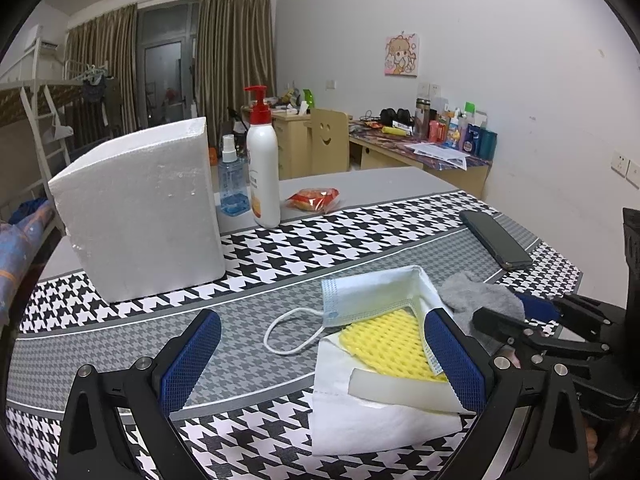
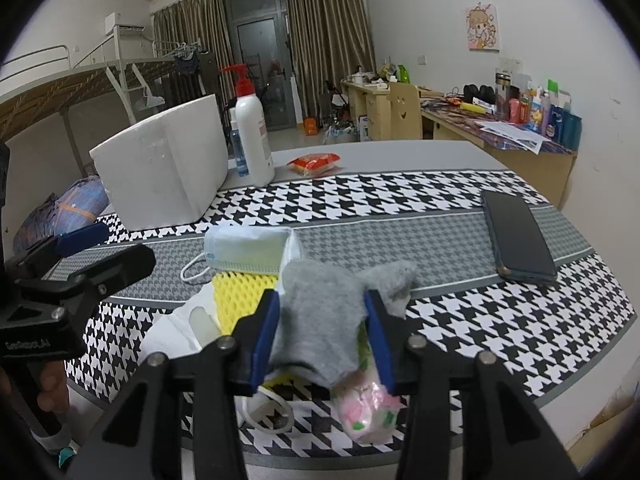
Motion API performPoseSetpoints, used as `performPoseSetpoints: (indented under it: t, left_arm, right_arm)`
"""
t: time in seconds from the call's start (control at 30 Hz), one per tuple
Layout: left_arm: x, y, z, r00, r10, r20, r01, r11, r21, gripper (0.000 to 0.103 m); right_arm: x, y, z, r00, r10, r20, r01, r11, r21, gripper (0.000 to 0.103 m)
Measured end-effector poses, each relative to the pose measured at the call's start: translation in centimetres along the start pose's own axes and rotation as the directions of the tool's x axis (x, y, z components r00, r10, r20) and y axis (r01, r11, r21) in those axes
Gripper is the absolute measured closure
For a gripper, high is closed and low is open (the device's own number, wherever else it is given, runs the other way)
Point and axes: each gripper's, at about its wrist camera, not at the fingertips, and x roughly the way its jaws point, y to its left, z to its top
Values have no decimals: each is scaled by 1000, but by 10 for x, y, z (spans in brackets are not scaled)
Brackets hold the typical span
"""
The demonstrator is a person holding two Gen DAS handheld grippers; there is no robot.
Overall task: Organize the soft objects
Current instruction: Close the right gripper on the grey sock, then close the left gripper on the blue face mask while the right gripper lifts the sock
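Item: crumpled grey knit sock [image 2: 320, 320], on the houndstooth tabletop [image 2: 480, 320] against the pile. Limp, light, non-slip; I'd pinch its bunched middle. My right tongs [image 2: 320, 344] straddle it, whether gripping I cannot tell. Left tongs [image 1: 320, 360] released over the blue pleated mask [image 1: 372, 296].

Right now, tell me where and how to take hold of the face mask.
Grip the face mask by its raised folded body, coming from the near left, where the table is bare. It stands tented over the yellow foam net, so the jaws could pinch that ridge. The thin ear loop lies flat, probably harder to catch.
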Motion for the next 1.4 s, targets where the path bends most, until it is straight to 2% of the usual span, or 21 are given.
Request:
performPoseSetpoints:
  t: [0.03, 0.07, 0.13, 0.2, 0.5, 0.77, 0.97, 1.1, 1.17, 1.4]
  left_arm:
    - [0, 0, 0, 1000, 0, 1, 0, 1000, 1, 1]
    - [1, -1, 1, 1000, 0, 1, 0, 1000, 2, 1]
    - [3, -3, 1, 1000, -2, -3, 2, 1000, 4, 1]
    - [6, -4, 2, 1000, -3, -10, 3, 1000, 6, 1]
    - [17, -16, 8, 999, -33, -30, 33, 999, 0, 1]
    - [34, -35, 13, 996, -66, -67, 68, 998, 17, 1]
    - [54, -49, 16, 990, -84, -111, 87, 996, 18, 2]
    - [65, -55, 15, 984, -77, -158, 80, 997, 13, 10]
    - [74, -56, 13, 975, -93, -202, 93, 996, -10, 18]
    - [93, -67, 11, 952, -115, -284, 104, 993, -53, 30]
  right_arm:
    - [1, 0, 0, 1000, 0, -1, 0, 1000, -2, 56]
    - [2, 0, 0, 1000, -5, -5, 5, 1000, -3, 67]
    - [4, -1, 1, 1000, -6, -23, 6, 1000, -3, 81]
    - [3, -1, 1, 1000, 0, -24, 0, 1000, -5, 91]
    - [-27, -5, 17, 996, 38, 82, -39, 999, 11, 91]
    - [-44, -22, 20, 991, -12, 135, 6, 999, 42, 91]
    - [-47, -32, 15, 989, -42, 141, 33, 998, 61, 91]
    - [-45, -39, 8, 990, -43, 133, 33, 997, 76, 91]
    - [-44, -42, 4, 990, -44, 130, 34, 996, 81, 91]
    - [-40, -53, -6, 992, -73, 106, 64, 994, 83, 91]
